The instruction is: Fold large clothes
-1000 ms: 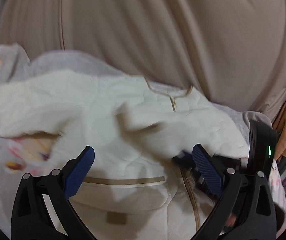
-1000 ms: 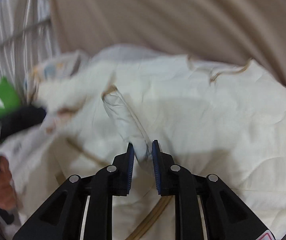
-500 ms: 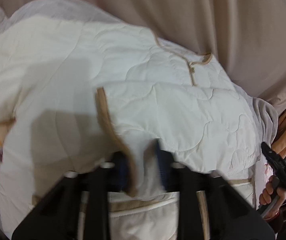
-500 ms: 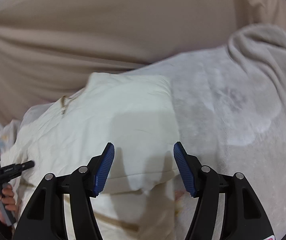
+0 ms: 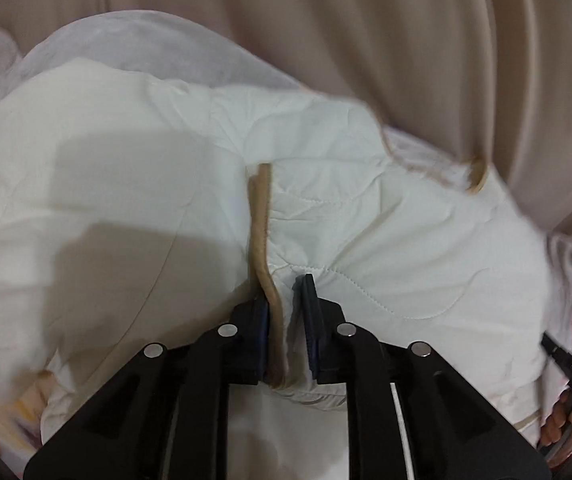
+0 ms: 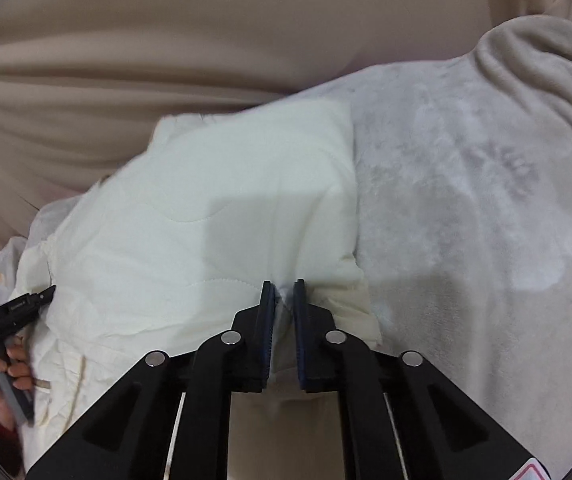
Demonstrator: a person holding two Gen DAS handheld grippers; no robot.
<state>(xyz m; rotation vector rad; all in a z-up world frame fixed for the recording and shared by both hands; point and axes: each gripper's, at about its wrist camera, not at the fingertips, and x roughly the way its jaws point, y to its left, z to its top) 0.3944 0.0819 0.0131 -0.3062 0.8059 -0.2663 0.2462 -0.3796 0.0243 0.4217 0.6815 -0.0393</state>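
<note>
Left claw (image 5: 286, 300): pinching the tan-trimmed sleeve (image 5: 262, 216).
Right claw (image 6: 284, 300): pinching the quilted jacket (image 6: 222, 216).
Advice: lift both evenly, fold taut.

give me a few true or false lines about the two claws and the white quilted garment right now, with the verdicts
1. The left claw is shut on the white quilted garment beside its tan trim. True.
2. The right claw hangs open above the garment. False: its jaws are closed on a fold of the garment's edge.
3. The garment lies on a grey fleece blanket. True.
4. The backdrop behind the garment is a green curtain. False: it is a beige draped fabric.
5. The tan trim runs sideways across the left wrist view. False: it runs up and away from the left claw.
</note>
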